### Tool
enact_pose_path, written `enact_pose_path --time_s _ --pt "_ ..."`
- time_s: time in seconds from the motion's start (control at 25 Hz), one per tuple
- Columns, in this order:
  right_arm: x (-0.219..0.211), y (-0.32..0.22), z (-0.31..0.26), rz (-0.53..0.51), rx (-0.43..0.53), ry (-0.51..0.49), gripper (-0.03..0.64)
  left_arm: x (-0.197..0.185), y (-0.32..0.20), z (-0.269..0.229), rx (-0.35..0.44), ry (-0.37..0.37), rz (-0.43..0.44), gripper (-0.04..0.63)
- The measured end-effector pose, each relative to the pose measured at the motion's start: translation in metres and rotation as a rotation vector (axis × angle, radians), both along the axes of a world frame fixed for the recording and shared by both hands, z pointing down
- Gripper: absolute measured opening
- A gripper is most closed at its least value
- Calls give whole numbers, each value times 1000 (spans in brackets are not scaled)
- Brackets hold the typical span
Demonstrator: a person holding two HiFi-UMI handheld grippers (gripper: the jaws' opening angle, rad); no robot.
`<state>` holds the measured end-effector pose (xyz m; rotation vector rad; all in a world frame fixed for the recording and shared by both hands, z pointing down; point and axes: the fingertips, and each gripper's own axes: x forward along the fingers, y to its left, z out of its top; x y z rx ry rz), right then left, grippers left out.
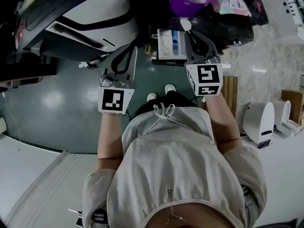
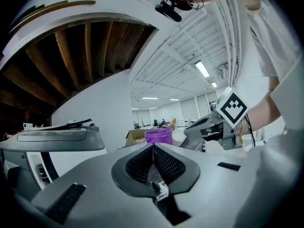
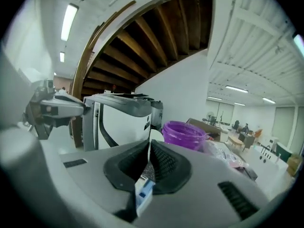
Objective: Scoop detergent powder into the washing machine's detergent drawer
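The right gripper (image 1: 191, 33) is clamped on a white scoop (image 1: 185, 24), held between the far purple powder tub (image 1: 183, 7) and the open detergent drawer (image 1: 164, 44), probably ready for tipping. The left gripper (image 1: 128, 51), jaws together on nothing, hangs to the left by the washing machine (image 1: 90, 18), seemingly to keep clear.

I'm looking at an open lab hall: strip lights (image 2: 202, 69) are shining along a white ceiling (image 2: 190, 46), desks (image 3: 236, 140) are sitting far back, and a washing machine (image 1: 85, 18) is standing near a wooden staircase (image 3: 156, 37).

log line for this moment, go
left hand-held gripper shut, empty | right hand-held gripper shut on scoop | drawer open
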<state>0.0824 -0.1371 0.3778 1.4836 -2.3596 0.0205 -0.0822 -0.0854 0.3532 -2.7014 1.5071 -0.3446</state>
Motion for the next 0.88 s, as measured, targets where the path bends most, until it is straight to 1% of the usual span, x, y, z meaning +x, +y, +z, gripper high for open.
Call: enact_pose_path --time_s 0.24,0.32,0.4,0.44,0.64,0.88 --pt "27 -2 -21 31 2 -168 14 5 -14 -25 61 9 -19 23" --pt "34 -2 -27 35 7 -200 14 7 -19 -32 76 8 -26 23" --pt "39 -3 -32 36 21 -209 14 10 -24 -40 119 19 -26 23" --pt "40 -4 -35 36 29 -213 14 12 -26 -42 129 20 -25 23" --pt "47 -8 -46 32 64 -226 12 21 -35 -50 130 22 -27 23" --pt "48 -11 -47 13 77 -206 11 28 -41 -54 128 14 -27 23"
